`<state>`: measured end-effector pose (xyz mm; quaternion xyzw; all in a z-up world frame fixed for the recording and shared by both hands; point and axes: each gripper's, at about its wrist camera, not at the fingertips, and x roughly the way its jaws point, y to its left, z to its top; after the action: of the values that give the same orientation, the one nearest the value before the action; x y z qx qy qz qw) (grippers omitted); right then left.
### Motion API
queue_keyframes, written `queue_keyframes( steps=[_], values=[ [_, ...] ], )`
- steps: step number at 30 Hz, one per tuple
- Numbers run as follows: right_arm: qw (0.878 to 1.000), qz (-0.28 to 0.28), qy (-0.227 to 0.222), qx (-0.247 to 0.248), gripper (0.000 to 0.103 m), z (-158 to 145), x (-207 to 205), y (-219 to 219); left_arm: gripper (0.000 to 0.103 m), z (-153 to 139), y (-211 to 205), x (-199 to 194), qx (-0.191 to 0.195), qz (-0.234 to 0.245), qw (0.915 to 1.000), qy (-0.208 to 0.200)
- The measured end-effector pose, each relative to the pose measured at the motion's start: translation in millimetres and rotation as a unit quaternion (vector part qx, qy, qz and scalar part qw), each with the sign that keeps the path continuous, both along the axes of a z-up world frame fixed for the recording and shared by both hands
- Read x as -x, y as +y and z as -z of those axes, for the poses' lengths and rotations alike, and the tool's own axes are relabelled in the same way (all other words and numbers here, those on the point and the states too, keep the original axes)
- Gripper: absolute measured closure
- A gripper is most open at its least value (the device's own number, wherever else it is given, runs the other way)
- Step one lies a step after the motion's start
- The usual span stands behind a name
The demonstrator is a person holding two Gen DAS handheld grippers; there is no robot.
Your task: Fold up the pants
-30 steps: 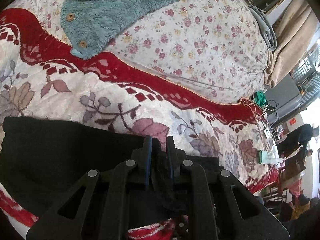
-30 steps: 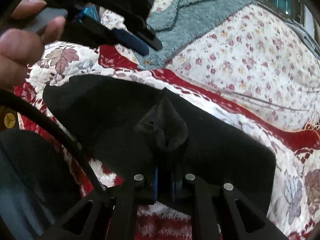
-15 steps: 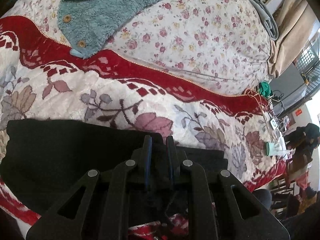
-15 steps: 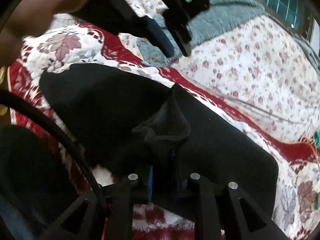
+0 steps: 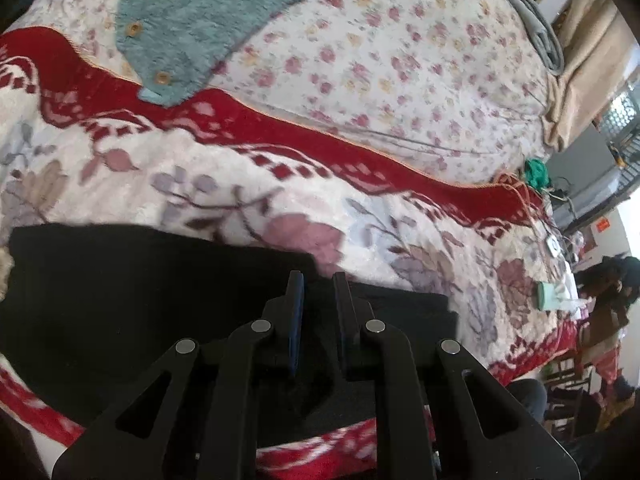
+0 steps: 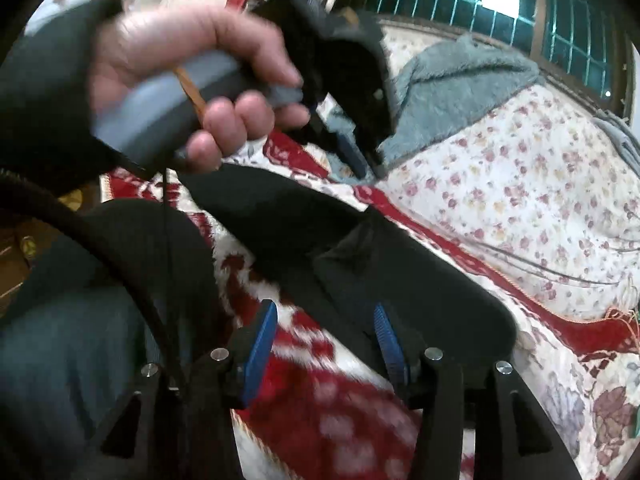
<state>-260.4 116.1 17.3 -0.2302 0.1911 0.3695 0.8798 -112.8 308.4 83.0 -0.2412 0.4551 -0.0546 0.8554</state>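
Item: pants (image 6: 400, 276), black, lying as a folded slab on the bed (image 5: 400, 80) over the red-and-cream floral blanket (image 5: 240, 184), near the front edge; one small peak of cloth stands up from the top layer in the right wrist view. Right gripper (image 6: 324, 328): released, blue pads spread wide, nothing between them, hovering at the near edge of the pants. Left gripper (image 5: 318, 292): fingers parted by a narrow gap, no cloth visibly pinched, tips over the far edge of the pants; in the right wrist view it hangs above the pants, clear of them. Left hand (image 6: 192, 76): wrapped round the grey handle. Also present: teal fleece garment (image 5: 208, 12) with wooden buttons, well apart from the pants and further up the bed. Step judged: release after a fold, with tidying due. Handling advice: lift both grippers straight up so the pads do not drag the top layer; press the raised peak flat; square the edges before any further fold. Risk: soft blanket lets layers creep.
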Motion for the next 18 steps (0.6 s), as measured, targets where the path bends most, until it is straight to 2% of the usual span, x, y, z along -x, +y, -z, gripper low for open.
queue_keyframes(
  steps=[4,6,8,11,13,17,18],
  values=[
    [0.995,0.077,0.016,-0.053,0.054,-18.3,-36.1,-35.9,0.091,20.5,-42.8,-0.6,0.016,0.028,0.9995,-0.005],
    [0.989,0.119,0.059,-0.072,0.054,-22.2,-68.6,-51.2,0.091,38.7,-56.4,-2.6,-0.013,0.025,0.9995,0.012],
    [0.982,0.139,0.091,-0.088,0.054,-24.3,-91.2,-63.2,0.091,54.1,-53.0,1.4,-0.028,0.003,0.9991,0.031],
    [0.975,0.152,0.121,-0.111,0.054,-27.1,-111.4,-77.2,0.092,61.5,-29.9,13.9,0.005,-0.034,0.9990,0.029],
    [0.967,0.155,0.152,-0.129,0.054,-27.1,-121.7,-84.4,0.092,60.8,-20.1,21.3,0.007,-0.054,0.9981,0.029],
    [0.950,0.166,0.202,-0.171,0.054,-29.9,-145.8,-95.4,0.092,53.4,-10.2,41.6,-0.023,-0.095,0.9950,0.023],
    [0.946,0.169,0.210,-0.179,0.054,-31.6,-151.2,-96.0,0.092,49.6,-10.8,46.4,-0.050,-0.112,0.9921,0.024]
  ],
)
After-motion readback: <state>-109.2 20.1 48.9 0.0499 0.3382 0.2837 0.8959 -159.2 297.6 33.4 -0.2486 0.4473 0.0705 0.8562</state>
